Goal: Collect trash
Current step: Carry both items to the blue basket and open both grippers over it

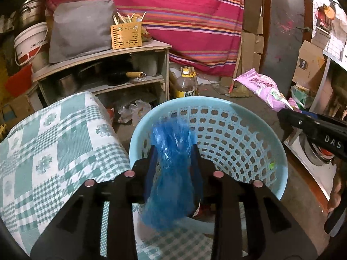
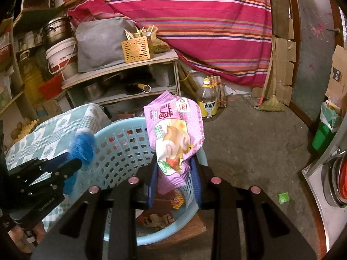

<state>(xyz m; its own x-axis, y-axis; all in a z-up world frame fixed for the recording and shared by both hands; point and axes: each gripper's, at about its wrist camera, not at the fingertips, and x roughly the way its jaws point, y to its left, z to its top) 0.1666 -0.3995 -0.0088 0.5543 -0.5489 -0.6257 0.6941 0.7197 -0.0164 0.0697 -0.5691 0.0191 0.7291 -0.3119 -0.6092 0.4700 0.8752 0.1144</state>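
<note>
My left gripper (image 1: 173, 149) is shut on a crumpled blue plastic bag (image 1: 171, 169) and holds it over the near rim of a light blue perforated basket (image 1: 238, 134). My right gripper (image 2: 173, 162) is shut on a pink food wrapper (image 2: 175, 134) above the same basket (image 2: 121, 151), which holds brown scraps and wrappers (image 2: 160, 216) at the bottom. The left gripper with the blue bag (image 2: 83, 146) shows at the left of the right wrist view. The right gripper's fingers (image 1: 303, 125) and the pink wrapper (image 1: 264, 88) show at the right of the left wrist view.
A table with a green checked cloth (image 1: 49, 143) stands left of the basket. A wooden shelf (image 1: 104, 65) with pots stands behind it. An oil bottle (image 2: 208, 101) stands on the concrete floor. A small green scrap (image 2: 283, 197) lies on the floor. A green bin (image 2: 325, 134) is at the right.
</note>
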